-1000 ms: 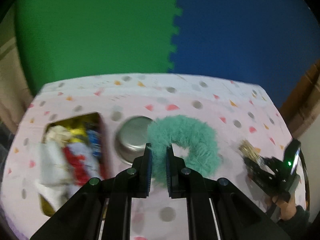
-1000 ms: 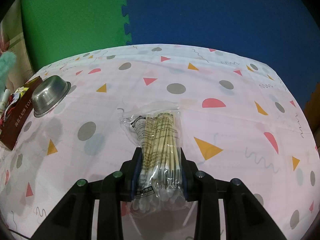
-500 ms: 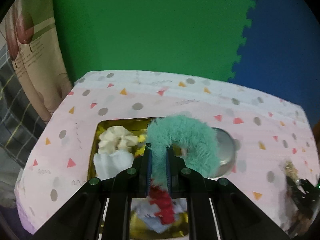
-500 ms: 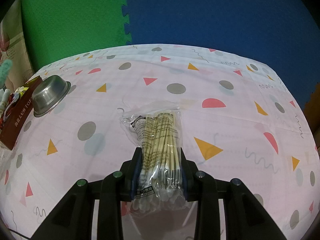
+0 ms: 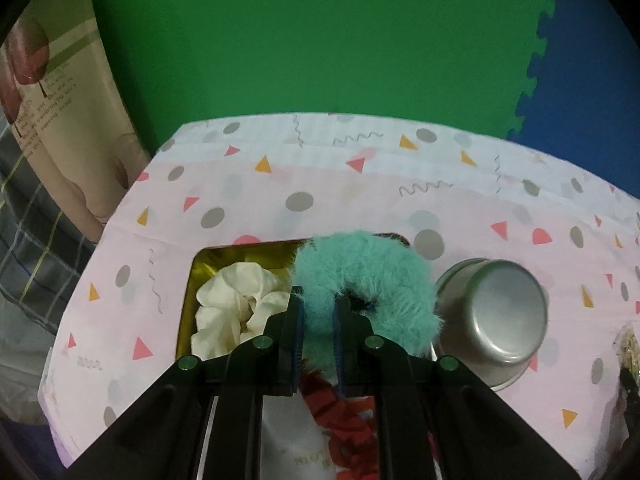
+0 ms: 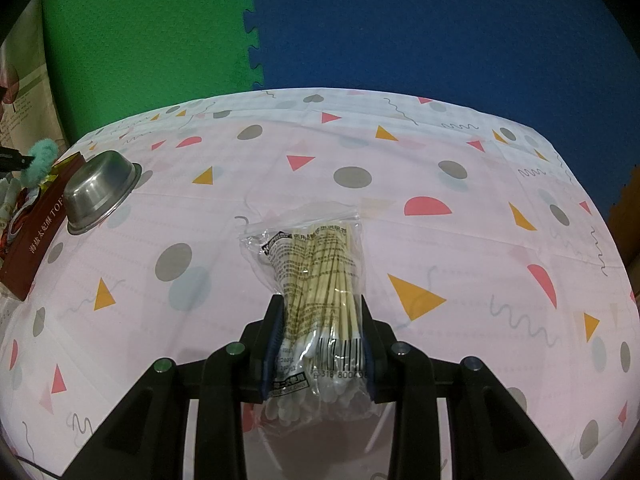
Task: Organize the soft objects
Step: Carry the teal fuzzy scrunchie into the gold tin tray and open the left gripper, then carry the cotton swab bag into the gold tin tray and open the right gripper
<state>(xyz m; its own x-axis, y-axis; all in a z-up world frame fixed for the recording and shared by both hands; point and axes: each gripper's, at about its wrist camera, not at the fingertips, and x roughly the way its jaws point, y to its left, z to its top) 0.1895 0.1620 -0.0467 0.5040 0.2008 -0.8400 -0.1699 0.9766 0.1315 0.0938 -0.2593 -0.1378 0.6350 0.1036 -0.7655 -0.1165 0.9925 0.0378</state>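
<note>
My left gripper (image 5: 318,312) is shut on a fluffy teal scrunchie (image 5: 368,276) and holds it just above the open gold-lined box (image 5: 208,258). In the box lie a cream scrunchie (image 5: 232,304) and a red scrunchie (image 5: 340,416) on white cloth. My right gripper (image 6: 320,312) is shut on a clear bag of cotton swabs (image 6: 316,264) that rests on the tablecloth. In the right wrist view the teal scrunchie (image 6: 40,156) and the box's dark red side (image 6: 40,224) show at far left.
An upturned steel bowl (image 5: 496,316) stands right beside the box; it also shows in the right wrist view (image 6: 100,192). The pink patterned tablecloth (image 6: 440,240) covers the table. Green and blue foam mats stand behind. The table's left edge is close to the box.
My left gripper has carried the teal scrunchie leftward from over the bowl to over the box, and a little lower. The right gripper and swab bag have not moved.
</note>
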